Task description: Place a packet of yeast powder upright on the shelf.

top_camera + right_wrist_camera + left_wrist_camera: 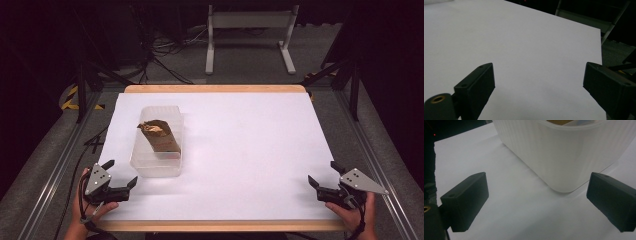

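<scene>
Nothing looks started yet. The left gripper (121,173) and right gripper (322,173) sit wide apart, holding nothing. The brown paper bag (159,135) stands in the clear plastic tub (156,166), left of middle.

The right hand-held gripper (537,87) is holding its black jaws wide apart over the flat white worktop (524,45), nothing lying between them.

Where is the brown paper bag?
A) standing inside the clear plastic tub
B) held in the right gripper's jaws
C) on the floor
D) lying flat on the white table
A: the brown paper bag stands tilted inside the clear plastic tub, while the right gripper is open and empty.
</scene>
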Demonstrator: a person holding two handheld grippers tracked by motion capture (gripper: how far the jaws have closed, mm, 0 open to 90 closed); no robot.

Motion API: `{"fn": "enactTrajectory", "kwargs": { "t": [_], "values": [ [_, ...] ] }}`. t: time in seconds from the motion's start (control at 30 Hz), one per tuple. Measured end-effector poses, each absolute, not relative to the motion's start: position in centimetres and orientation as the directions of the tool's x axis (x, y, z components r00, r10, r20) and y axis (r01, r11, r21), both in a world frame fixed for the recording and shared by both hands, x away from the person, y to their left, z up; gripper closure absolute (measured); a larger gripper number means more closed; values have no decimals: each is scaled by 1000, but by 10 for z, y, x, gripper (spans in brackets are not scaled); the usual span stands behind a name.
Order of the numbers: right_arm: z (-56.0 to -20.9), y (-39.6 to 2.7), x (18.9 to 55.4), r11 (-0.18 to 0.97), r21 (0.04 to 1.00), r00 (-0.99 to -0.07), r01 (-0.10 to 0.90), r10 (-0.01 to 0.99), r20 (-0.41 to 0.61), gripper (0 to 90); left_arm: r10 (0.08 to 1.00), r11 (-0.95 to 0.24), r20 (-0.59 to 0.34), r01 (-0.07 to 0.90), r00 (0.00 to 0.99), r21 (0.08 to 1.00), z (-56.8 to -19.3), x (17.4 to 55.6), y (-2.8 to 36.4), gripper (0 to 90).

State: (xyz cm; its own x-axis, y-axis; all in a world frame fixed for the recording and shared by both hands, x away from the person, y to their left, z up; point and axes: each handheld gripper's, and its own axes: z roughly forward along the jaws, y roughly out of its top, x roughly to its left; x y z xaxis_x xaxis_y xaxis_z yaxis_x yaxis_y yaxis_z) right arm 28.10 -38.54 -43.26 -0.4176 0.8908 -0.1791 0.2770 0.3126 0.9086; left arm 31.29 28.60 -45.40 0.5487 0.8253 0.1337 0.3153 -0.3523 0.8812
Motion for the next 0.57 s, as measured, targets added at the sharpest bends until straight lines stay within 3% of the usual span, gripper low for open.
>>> {"fn": "enactTrajectory", "kwargs": {
  "t": [0.57],
  "values": [
    [-430, -380, 281, 333, 898, -433, 287, 881, -189, 108, 830, -344, 123, 326, 544, 880, -455, 313, 286, 49]
  ]
}}
